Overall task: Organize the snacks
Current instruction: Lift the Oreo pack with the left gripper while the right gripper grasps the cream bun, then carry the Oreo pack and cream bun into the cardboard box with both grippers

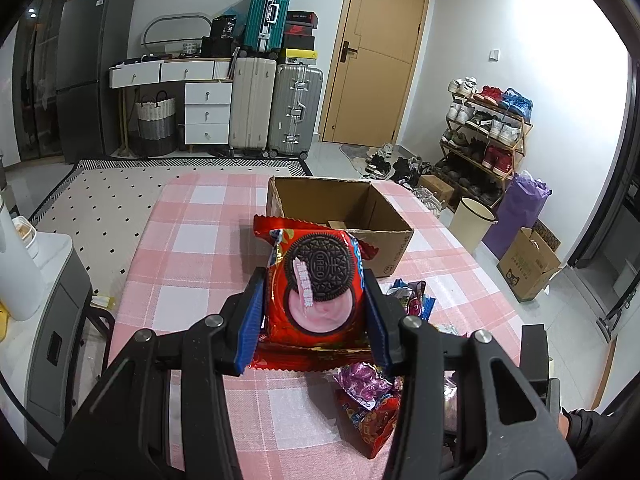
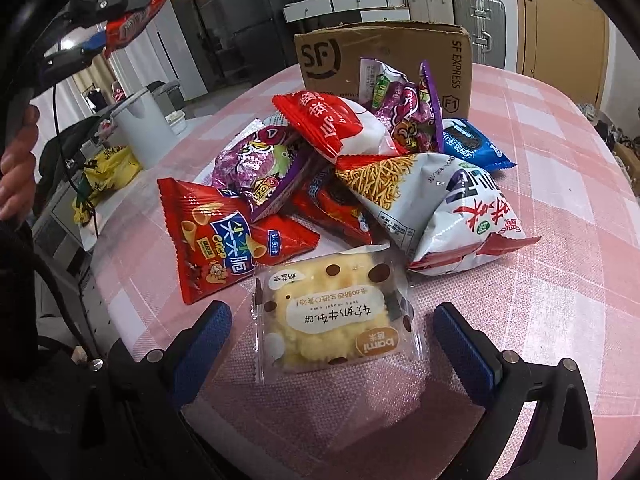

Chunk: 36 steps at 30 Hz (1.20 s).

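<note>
My left gripper (image 1: 316,300) is shut on a red Oreo packet (image 1: 318,284), held in the air above the pink checked table, short of the open cardboard box (image 1: 396,236). The same gripper and packet (image 2: 136,20) show at the top left of the right wrist view. My right gripper (image 2: 332,320) stands open low over the table, its blue pads on either side of a clear-wrapped yellow cake (image 2: 336,320) without touching it. Beyond the cake lies a heap of snack bags (image 2: 340,168), with the box (image 2: 384,60) behind it.
The heap holds a red crisp bag (image 2: 216,236), a white noodle-snack bag (image 2: 440,208), purple bags (image 2: 264,168) and a blue Oreo pack (image 2: 476,144). A white kettle (image 2: 140,120) stands left of the table. A hand (image 2: 16,168) shows at the left edge. Suitcases (image 1: 276,108) line the far wall.
</note>
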Each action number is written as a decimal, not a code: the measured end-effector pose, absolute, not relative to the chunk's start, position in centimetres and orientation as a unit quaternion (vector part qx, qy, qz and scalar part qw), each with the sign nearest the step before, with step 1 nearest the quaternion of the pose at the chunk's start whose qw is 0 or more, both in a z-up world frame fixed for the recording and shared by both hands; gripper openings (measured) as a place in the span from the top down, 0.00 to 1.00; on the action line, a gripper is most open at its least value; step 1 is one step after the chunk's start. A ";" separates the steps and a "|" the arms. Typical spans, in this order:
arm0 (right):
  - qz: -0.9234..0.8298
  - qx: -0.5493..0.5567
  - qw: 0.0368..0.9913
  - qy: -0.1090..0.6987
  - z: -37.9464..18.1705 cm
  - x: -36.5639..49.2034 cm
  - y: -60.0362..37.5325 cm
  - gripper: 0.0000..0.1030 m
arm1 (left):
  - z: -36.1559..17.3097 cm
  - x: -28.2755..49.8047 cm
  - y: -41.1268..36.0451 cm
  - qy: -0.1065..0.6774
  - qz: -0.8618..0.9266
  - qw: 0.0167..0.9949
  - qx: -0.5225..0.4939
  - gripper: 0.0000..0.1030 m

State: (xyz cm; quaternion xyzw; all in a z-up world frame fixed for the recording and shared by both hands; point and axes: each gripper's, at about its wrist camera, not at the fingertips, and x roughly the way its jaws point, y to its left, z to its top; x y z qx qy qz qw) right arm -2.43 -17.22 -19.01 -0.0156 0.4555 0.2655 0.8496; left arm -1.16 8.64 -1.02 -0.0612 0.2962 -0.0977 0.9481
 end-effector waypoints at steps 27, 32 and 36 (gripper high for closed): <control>0.243 -0.066 0.859 0.447 -19.0 -2.7 -16.3 0.40 | 0.9 -1.9 8.8 0.294 -0.100 0.949 -0.046 0.59; 0.247 -0.054 0.860 0.443 -18.3 -3.1 -17.1 0.41 | 1.2 -2.1 8.4 0.298 -0.105 0.948 -0.047 0.59; 0.253 -0.028 0.862 0.437 -17.2 -3.5 -18.5 0.41 | 1.8 -2.5 8.1 0.292 -0.116 0.948 -0.044 0.59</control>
